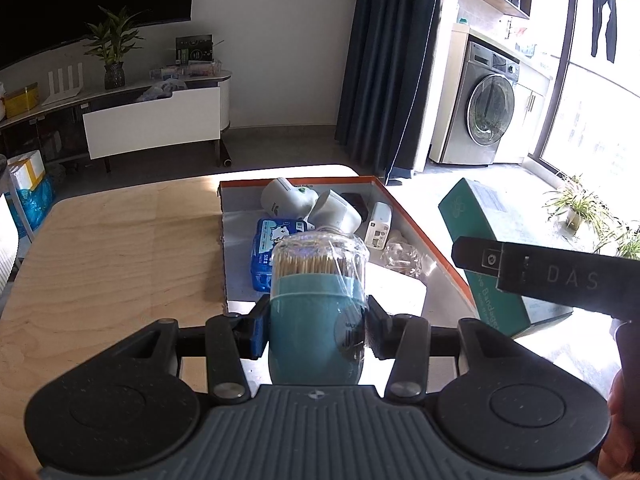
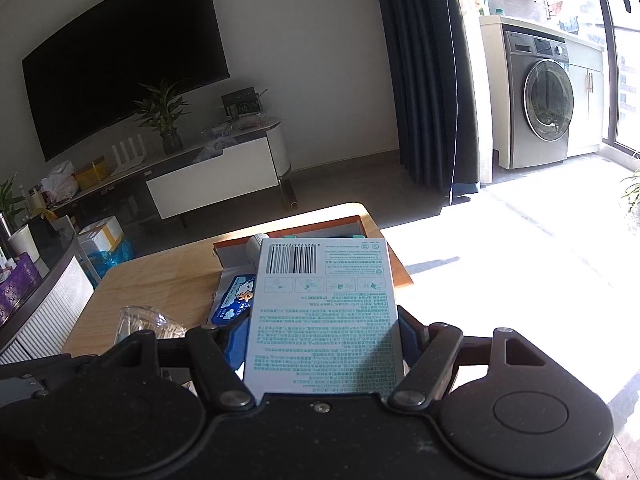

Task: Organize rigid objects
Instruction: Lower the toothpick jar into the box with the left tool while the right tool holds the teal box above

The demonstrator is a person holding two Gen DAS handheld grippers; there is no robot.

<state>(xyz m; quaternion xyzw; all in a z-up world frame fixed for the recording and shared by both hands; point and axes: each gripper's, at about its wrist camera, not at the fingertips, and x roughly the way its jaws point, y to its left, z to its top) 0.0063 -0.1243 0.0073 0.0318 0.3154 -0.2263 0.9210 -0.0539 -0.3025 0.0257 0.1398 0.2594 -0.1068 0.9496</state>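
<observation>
Toothpick jar (image 1: 318,304), teal base, clear shrink-wrapped top, in left claw (image 1: 316,330)

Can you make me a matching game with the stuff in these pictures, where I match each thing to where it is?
Things:
1. toothpick jar
2. bandage box
3. blue tissue pack
4. potted plant

Places:
A. lying in the tray
B. on the TV cabinet
C. held in the left tool
D. held in the right tool

Pairs: 1-C, 2-D, 3-A, 4-B
</observation>
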